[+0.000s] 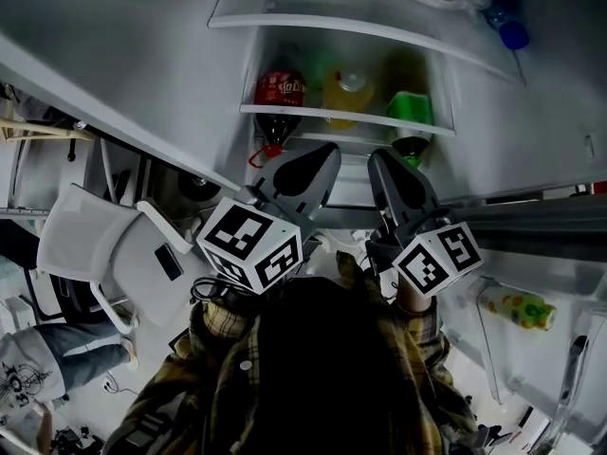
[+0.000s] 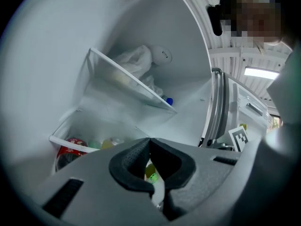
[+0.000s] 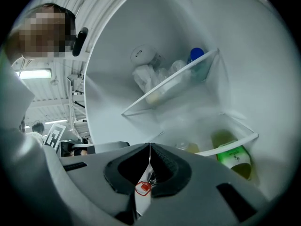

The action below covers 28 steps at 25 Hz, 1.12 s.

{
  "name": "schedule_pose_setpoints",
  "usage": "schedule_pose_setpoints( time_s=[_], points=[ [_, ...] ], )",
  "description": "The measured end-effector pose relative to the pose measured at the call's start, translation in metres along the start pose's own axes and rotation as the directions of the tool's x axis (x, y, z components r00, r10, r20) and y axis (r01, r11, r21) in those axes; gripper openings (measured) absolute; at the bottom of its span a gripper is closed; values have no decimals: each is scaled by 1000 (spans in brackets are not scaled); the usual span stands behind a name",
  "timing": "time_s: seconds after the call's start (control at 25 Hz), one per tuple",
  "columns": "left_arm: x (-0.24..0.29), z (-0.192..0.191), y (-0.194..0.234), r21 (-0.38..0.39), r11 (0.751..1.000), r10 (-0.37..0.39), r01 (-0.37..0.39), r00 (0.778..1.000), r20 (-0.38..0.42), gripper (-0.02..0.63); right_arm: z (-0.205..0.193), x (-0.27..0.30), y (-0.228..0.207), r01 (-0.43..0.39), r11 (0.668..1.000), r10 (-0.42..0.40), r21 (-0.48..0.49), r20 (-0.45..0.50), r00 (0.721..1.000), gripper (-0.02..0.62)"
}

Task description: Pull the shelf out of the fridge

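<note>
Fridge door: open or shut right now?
Open: the door is swung aside, and the shelf with bottles shows inside the fridge.

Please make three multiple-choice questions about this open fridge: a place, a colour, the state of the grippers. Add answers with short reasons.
1. Where is the clear plastic bottle with the blue cap?
A) on the upper clear shelf
B) in the door bin
C) on the floor

2. Which colour is the label of the dark cola bottle?
A) blue
B) red
C) white

3. How do the jaws of the left gripper and the right gripper stand?
A) both wide apart
B) only left apart
C) both together

Answers: 1 A, it lies there beside the white plastic bag; 2 B, red shows in the head view; 3 C, each gripper's tips meet, nothing between.
</note>
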<state>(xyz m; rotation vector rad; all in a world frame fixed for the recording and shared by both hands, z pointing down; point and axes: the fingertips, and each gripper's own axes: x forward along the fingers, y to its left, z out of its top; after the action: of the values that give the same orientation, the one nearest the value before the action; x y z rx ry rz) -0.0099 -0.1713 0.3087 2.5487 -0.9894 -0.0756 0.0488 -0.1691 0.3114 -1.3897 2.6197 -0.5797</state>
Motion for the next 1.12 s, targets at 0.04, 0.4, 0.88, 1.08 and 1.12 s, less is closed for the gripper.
schedule_pose_setpoints(
  time_s=[0.04,0.4,0.88,1.08,1.12],
  points=[
    [1,1,2,-8,1000,6,-6,1000,6,3,1,2,-1,-3,1000,3,6,-3,1000,20],
    [7,0,10,-55,998,32,-30,999,29,3,0,7,-14,-17,998,17,54,-4,1000,20],
    [11,-1,15,-99,994,41,-40,999,11,37,0,8,-20,-22,992,26,126,-26,999,43],
    [21,-14,18,-114,992,44,-46,999,-13,100,-9,8,-32,-31,984,37,178,-34,999,88],
    [22,-16,19,-119,992,44,-45,999,-15,109,-11,8,-35,-30,981,38,190,-36,999,95]
  ],
)
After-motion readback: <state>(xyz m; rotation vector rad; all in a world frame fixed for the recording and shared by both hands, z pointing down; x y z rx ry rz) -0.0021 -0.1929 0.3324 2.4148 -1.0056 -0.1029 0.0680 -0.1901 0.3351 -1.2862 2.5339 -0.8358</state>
